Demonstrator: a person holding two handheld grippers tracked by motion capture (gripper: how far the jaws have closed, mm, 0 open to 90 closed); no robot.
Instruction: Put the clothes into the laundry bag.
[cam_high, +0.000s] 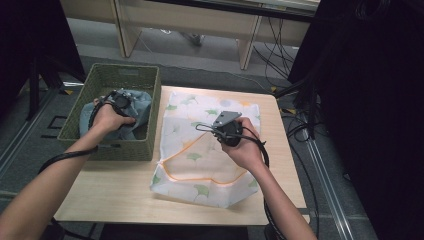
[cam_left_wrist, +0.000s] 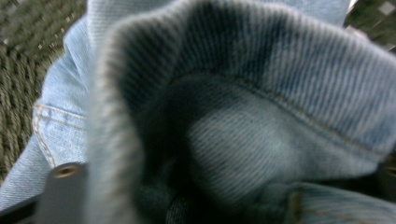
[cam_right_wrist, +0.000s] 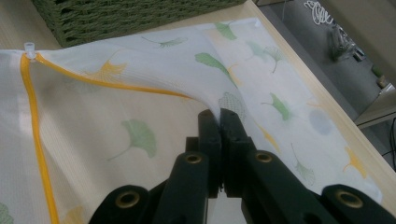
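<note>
Right gripper (cam_right_wrist: 219, 114) pinching mesh bag (cam_right_wrist: 140, 93), left gripper (cam_high: 121, 101) in denim (cam_left_wrist: 261, 140)

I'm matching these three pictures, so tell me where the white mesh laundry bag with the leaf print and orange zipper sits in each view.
High view: white mesh laundry bag lies flat mid-table, right of the green woven basket.
Left gripper view: not in it; light blue denim up close.
Right gripper view: bag spreads across the frame, pinched by the right gripper.
Shared landmark: the basket.
</note>
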